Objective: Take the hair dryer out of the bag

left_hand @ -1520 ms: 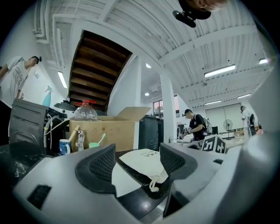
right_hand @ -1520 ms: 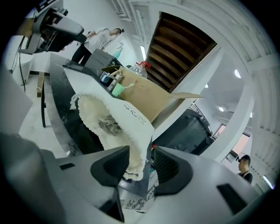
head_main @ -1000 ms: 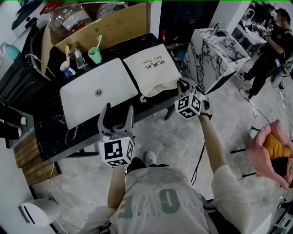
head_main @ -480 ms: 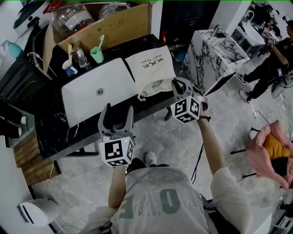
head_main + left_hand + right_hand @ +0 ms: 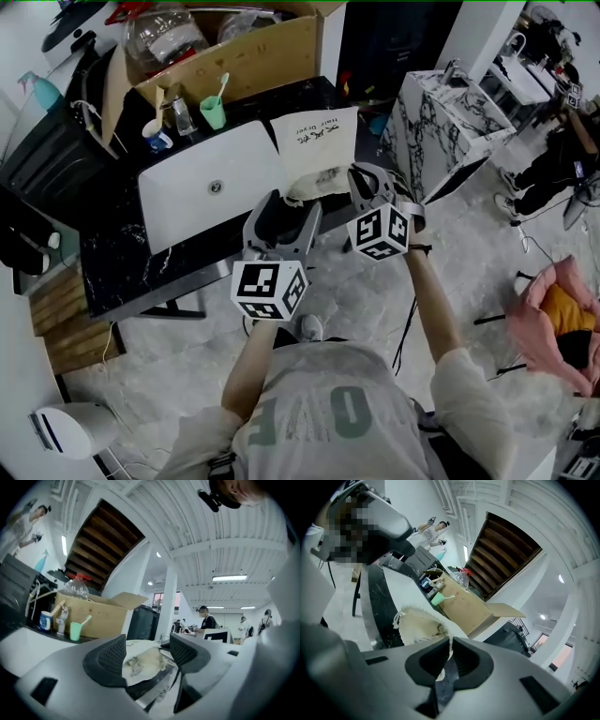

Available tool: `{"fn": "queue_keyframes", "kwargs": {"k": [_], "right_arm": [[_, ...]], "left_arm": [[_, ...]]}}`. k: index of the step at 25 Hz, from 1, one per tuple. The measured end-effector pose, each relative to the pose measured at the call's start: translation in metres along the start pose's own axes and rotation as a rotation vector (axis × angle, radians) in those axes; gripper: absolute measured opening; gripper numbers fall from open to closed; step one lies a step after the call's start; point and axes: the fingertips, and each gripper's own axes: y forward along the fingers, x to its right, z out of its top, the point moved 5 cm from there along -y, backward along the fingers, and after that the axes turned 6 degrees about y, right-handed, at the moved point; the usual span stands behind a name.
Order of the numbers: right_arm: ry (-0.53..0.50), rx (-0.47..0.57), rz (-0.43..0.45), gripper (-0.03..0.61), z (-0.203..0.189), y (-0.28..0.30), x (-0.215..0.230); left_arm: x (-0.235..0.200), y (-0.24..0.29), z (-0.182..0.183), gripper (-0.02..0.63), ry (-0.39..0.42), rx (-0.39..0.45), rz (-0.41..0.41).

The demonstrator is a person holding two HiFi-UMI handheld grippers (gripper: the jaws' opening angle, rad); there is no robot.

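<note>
Found the cloth bag point(image 5: 314, 145) lying on the black table point(image 5: 122, 253), just beside a white tray point(image 5: 187, 206), its gathered mouth turned toward the near edge. Saw nothing of the hair dryer itself; judged it still inside the bag, with the task barely begun. Had the right gripper point(image 5: 449, 654) clamped on a fold of the bag's rim, cloth running up between the pads. Had the left gripper point(image 5: 147, 651) with jaws apart and empty, pointed level at the puckered mouth, near it but touching nothing. Judged the step in hand to be opening that mouth. Called for a steady pinch on the right, rim lifted just enough to slacken the drawstring without dragging the whole bag off the table edge. Called next for the left gripper to take the opposite side of the rim, not the cord, and pull sideways to spread the pucker. Risked a slip with too thin a bite of cloth, and a tighter cord with too hard a tug. Seemed wise to keep clear of the green cup point(image 5: 214, 112) and cardboard box point(image 5: 234, 52) further back.
</note>
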Motion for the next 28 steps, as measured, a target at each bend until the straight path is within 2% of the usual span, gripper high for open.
{"fn": "queue_keyframes", "kwargs": {"k": [4, 8, 12, 20, 28], "right_arm": [[0.009, 0.004, -0.002, 0.044, 0.001, 0.0, 0.002], [0.035, 0.012, 0.004, 0.044, 0.001, 0.001, 0.005], [0.05, 0.024, 0.01, 0.044, 0.0, 0.002, 0.009], [0.085, 0.071, 0.019, 0.044, 0.005, 0.004, 0.02], [0.055, 0.104, 0.032, 0.044, 0.01, 0.012, 0.015]], "left_arm": [[0.021, 0.042, -0.026, 0.284, -0.105, -0.109, -0.128], [0.026, 0.071, -0.052, 0.241, -0.159, -0.218, -0.178], [0.02, 0.101, -0.067, 0.238, -0.148, -0.281, -0.175], [0.004, 0.151, -0.074, 0.238, -0.145, -0.383, -0.162], [-0.023, 0.188, -0.074, 0.238, -0.12, -0.407, -0.105]]}}
